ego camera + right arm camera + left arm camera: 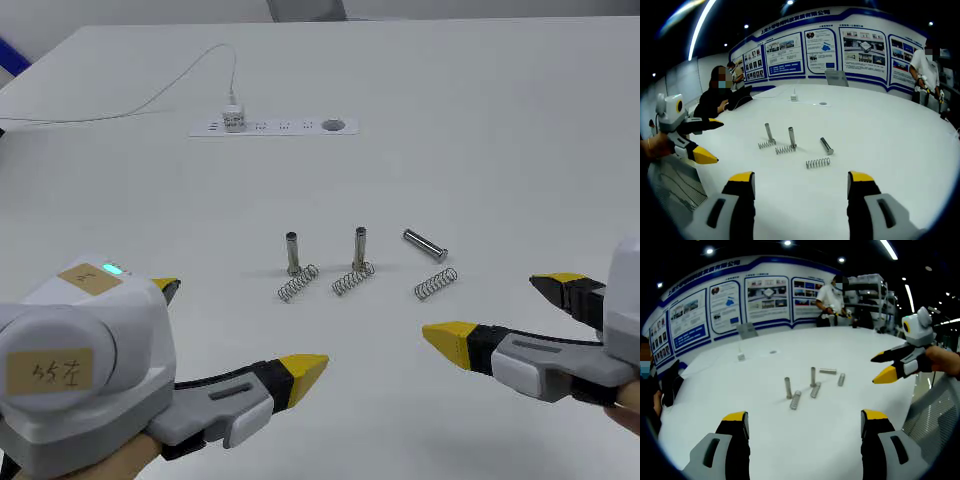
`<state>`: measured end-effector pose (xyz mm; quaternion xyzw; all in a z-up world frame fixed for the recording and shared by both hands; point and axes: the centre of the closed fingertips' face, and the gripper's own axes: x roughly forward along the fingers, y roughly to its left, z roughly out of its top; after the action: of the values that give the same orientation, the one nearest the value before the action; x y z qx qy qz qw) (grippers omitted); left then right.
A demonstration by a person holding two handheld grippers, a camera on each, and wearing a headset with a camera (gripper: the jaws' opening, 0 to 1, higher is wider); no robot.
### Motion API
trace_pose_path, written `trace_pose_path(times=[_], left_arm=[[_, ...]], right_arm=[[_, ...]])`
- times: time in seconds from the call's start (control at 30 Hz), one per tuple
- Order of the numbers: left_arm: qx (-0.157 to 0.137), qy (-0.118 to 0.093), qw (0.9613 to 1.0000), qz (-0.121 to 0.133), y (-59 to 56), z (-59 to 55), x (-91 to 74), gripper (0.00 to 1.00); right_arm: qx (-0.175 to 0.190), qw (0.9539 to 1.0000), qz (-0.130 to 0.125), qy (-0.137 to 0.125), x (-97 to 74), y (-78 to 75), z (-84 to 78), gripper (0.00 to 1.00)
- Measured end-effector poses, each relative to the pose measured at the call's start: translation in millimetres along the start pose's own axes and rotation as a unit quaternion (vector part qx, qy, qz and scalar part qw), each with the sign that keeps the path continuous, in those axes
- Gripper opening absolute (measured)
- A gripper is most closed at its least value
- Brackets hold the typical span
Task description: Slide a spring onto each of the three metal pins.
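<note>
Left gripper [242,326] and right gripper [482,308] hold their jaws spread and empty. Three springs [297,283] lie on the worktop [450,150] beside the pins [292,252].

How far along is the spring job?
Done: nothing; the three springs lie on the table beside the pins. Two pins stand upright, the third pin lies on its side. In hand: nothing; left gripper and right gripper are open and empty. Left: all three springs.

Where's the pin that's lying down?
In the head view, the lying pin is farthest right, beside the middle upright pin, with a spring just in front.
</note>
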<state>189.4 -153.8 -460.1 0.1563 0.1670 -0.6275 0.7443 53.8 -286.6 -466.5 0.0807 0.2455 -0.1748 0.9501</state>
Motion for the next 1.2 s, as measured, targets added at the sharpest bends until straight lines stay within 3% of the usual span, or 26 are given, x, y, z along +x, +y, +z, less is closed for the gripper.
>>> trace_pose_path(times=[0.3,0.83,1.2], left_arm=[[0.01,-0.002,0.9999,0.0,-1.2,1.2,-0.3,0.94],[0.004,-0.003,1.0,-0.004,-2.7,2.1,-0.4,0.94],[0.002,-0.006,1.0,-0.005,-2.8,3.6,-1.1,0.93]], right_arm=[[0.001,1.0,0.0,0.0,-0.5,0.1,-0.3,0.76],[-0.004,1.0,0.005,0.003,-1.1,3.1,-1.4,0.74],[-0.012,0.9999,0.009,0.003,1.2,6.0,3.5,0.67]])
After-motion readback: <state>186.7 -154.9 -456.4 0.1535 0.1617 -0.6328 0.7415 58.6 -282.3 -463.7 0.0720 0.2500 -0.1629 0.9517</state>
